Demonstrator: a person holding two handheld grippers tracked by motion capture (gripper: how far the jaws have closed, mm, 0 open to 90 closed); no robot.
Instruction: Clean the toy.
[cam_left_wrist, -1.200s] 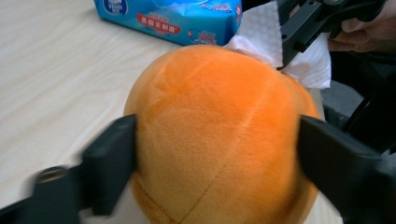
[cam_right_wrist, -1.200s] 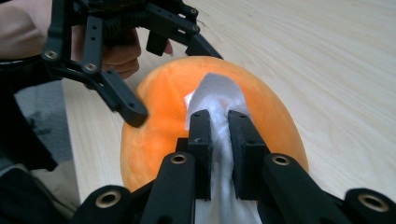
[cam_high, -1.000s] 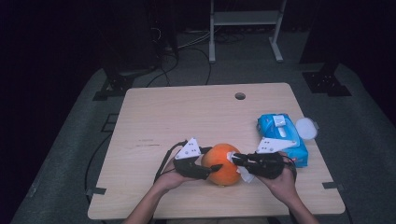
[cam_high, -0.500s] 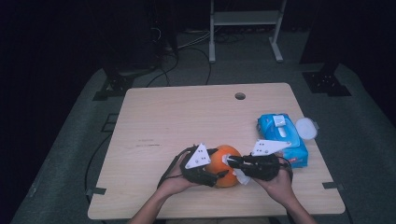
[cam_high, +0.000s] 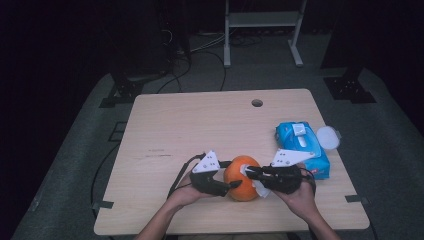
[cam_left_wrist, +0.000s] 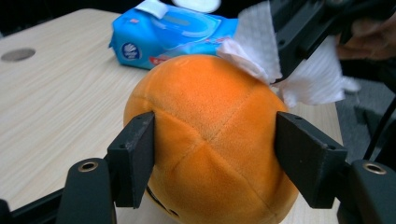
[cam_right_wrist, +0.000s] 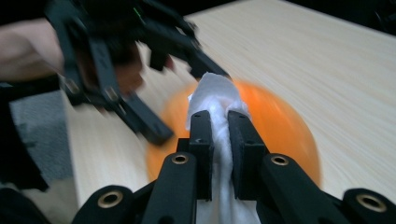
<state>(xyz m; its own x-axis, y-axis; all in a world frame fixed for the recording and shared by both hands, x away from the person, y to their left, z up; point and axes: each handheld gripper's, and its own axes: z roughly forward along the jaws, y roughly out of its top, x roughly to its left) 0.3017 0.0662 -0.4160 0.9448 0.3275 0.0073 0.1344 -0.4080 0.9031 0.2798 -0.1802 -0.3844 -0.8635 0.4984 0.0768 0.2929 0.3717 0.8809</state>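
An orange plush ball rests on the wooden table near its front edge. My left gripper comes at it from the left. In the left gripper view its two pads press into the ball from both sides. These jaws have just been closing, with the ball between them. My right gripper reaches in from the right, shut on a white wipe that lies against the top of the ball. The wipe's loose end hangs down beside the ball.
A blue pack of wipes lies at the right edge of the table, its white lid flipped open. A round cable hole is near the far edge. Cables and a metal stand sit on the floor beyond.
Half a second ago the left gripper stood tilted with wider jaws; now it is closed on the ball again. The right gripper with the wipe has stayed at the ball's top.
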